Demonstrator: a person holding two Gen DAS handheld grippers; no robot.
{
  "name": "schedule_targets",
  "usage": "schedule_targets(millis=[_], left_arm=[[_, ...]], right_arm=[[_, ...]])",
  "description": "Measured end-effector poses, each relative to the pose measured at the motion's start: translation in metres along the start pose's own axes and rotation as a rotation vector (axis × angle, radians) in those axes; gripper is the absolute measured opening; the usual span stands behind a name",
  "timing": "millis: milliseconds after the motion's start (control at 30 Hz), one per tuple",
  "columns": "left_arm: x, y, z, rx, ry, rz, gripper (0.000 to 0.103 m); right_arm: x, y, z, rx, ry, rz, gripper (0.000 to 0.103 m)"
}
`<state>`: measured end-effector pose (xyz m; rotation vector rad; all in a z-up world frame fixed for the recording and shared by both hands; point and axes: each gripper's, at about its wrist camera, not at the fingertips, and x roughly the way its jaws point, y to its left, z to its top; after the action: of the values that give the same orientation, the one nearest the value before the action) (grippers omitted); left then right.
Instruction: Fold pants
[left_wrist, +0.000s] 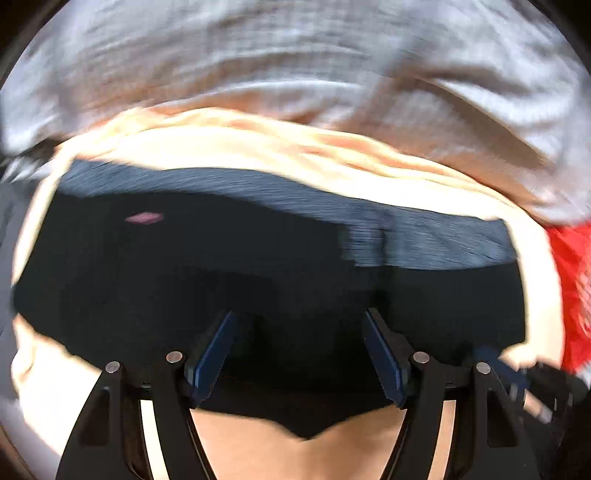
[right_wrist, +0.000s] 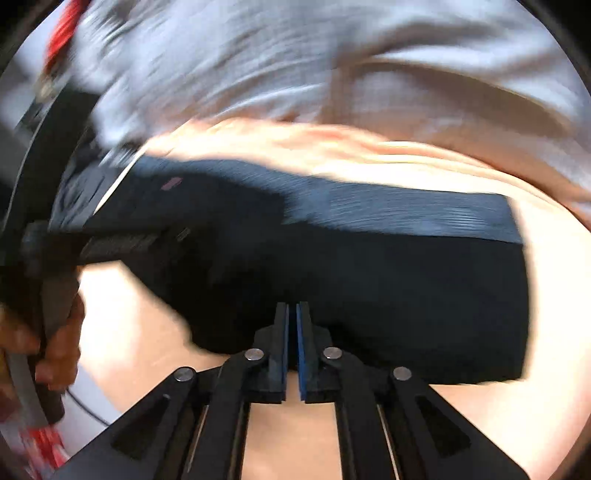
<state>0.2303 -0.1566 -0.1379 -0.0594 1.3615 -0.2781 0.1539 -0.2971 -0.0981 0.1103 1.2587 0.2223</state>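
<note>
Dark navy pants (left_wrist: 258, 266) lie folded in a wide band on a peach cloth surface (left_wrist: 295, 458); both views are blurred. My left gripper (left_wrist: 300, 314) hangs open just over the pants' near edge, with only flat dark cloth below the gap and the pads off it. From the right wrist view the pants (right_wrist: 406, 280) fill the middle. My right gripper (right_wrist: 292, 304) stands over their near edge, jaws drawn together to a thin slit. Whether cloth is pinched there I cannot tell. The pants carry a small pink tag (left_wrist: 144, 218).
A rumpled light grey cloth (left_wrist: 295, 55) lies beyond the pants. A red item (left_wrist: 572, 295) sits at the right edge. In the right wrist view a hand (right_wrist: 59, 347) holds the other gripper's handle at far left, above a thin cable (right_wrist: 88, 413).
</note>
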Motion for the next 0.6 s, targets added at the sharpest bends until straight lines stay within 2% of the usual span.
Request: schedule_targets(millis=[100, 233, 267, 300, 367, 400, 433, 500, 600], left_arm=[[0.012, -0.03, 0.002, 0.062, 0.032, -0.123, 0.072], [0.03, -0.048, -0.003, 0.095, 0.078, -0.145, 0.072], [0.035, -0.048, -0.005, 0.085, 0.095, -0.158, 0.066], [0.037, -0.046, -0.008, 0.078, 0.109, -0.17, 0.052], [0.045, -0.047, -0.01, 0.077, 0.137, -0.165, 0.035], [0.046, -0.049, -0.012, 0.086, 0.138, -0.159, 0.015], [0.047, -0.049, -0.013, 0.091, 0.142, -0.171, 0.01], [0.039, -0.049, -0.017, 0.104, 0.129, -0.194, 0.01], [0.034, -0.057, -0.026, 0.166, 0.113, -0.143, 0.01]], right_arm=[[-0.012, -0.048, 0.005, 0.14, 0.001, -0.027, 0.015], [-0.017, -0.091, -0.003, 0.255, 0.012, -0.011, 0.019], [-0.016, -0.095, -0.006, 0.268, 0.014, -0.008, 0.019], [-0.017, -0.099, -0.011, 0.284, 0.018, -0.005, 0.019], [-0.016, -0.106, -0.015, 0.3, 0.022, 0.0, 0.019], [-0.016, -0.108, -0.017, 0.307, 0.02, 0.005, 0.019], [-0.019, -0.11, -0.019, 0.314, 0.016, 0.011, 0.019], [-0.018, -0.112, -0.017, 0.33, 0.009, 0.019, 0.019], [-0.026, -0.127, -0.015, 0.373, -0.009, 0.024, 0.019]])
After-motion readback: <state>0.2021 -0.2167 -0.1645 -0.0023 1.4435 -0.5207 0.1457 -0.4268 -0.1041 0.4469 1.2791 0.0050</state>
